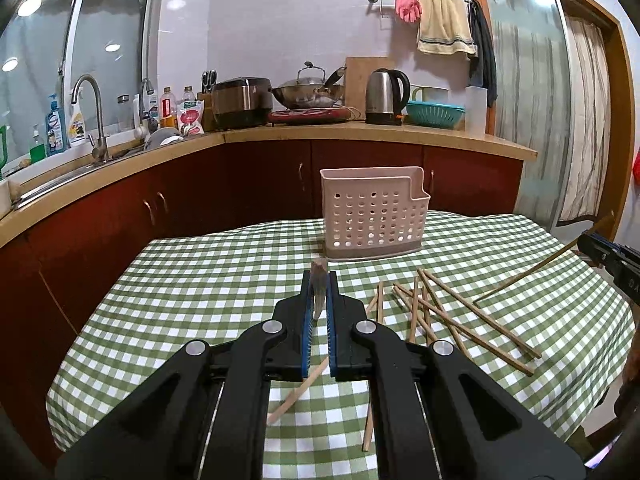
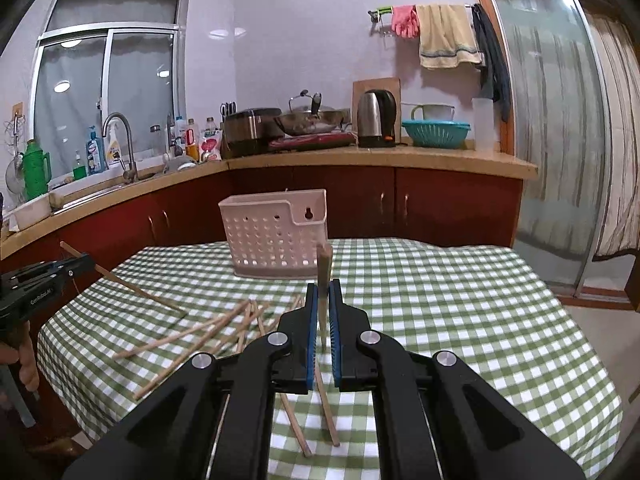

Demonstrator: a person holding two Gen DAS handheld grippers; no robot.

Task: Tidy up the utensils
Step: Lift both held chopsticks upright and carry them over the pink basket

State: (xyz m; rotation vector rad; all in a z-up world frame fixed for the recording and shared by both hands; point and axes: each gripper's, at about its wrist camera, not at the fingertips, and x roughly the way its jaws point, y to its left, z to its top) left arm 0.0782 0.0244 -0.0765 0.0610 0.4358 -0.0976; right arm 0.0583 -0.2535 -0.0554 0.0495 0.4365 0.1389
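Note:
Each gripper holds one wooden chopstick above a green checked tablecloth. My left gripper (image 1: pixel 319 280) is shut on a chopstick (image 1: pixel 319 288) whose lower end slants down to the cloth. It also shows in the right wrist view (image 2: pixel 78 264) at the left edge. My right gripper (image 2: pixel 323 286) is shut on another chopstick (image 2: pixel 323 268). It shows in the left wrist view (image 1: pixel 592 246) at the right edge. A pink perforated utensil holder (image 1: pixel 372 214) (image 2: pixel 276 236) stands at the table's far side. Several loose chopsticks (image 1: pixel 444 312) (image 2: pixel 208 332) lie between the grippers.
The table (image 1: pixel 200 280) (image 2: pixel 460 320) drops off on all sides. Behind it runs a counter with red cabinets (image 1: pixel 256 176), a sink and tap (image 1: pixel 90 116), a kettle (image 1: pixel 386 96) and a wok. A glass sliding door (image 2: pixel 552 140) is at the right.

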